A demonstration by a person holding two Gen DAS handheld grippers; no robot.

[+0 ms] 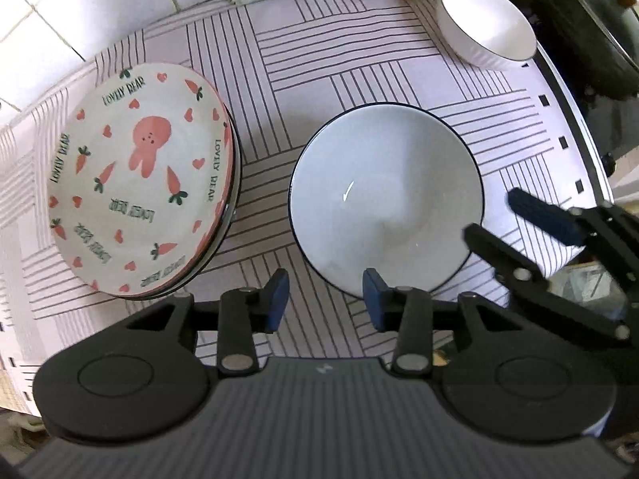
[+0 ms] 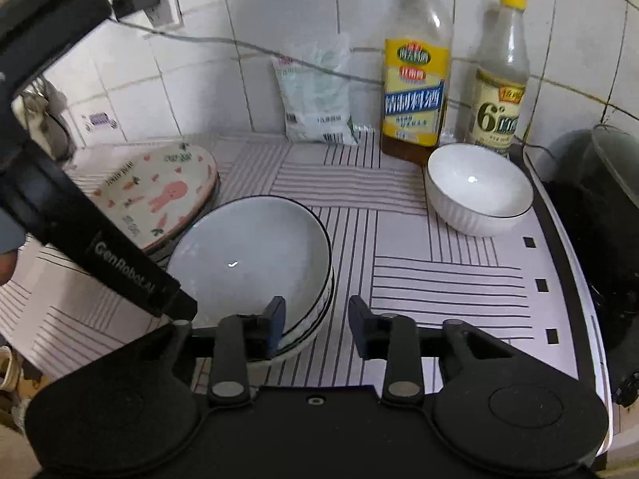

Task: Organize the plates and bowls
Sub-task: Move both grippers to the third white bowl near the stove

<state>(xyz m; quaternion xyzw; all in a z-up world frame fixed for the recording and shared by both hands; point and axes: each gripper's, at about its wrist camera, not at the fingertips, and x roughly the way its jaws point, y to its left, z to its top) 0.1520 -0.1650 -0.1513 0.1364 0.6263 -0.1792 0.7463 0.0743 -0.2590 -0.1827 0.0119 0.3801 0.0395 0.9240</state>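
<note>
Both the left tongs [image 1: 325, 299] and right tongs [image 2: 317, 325] stand spread, gripping nothing, beside the stacked grey bowls [image 2: 247, 259] on the tabletop [image 2: 439, 287].

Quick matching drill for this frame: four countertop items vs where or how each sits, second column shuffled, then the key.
Items
1. rabbit plate
2. grey bowl
3. small white bowl
4. salt bag

Places
A. leaning against the tiled wall
B. top of a bowl stack, mid-counter
C. beside the two bottles, near the stove
D. top of a plate stack, far left

Pairs: 1-D, 2-B, 3-C, 4-A
</note>
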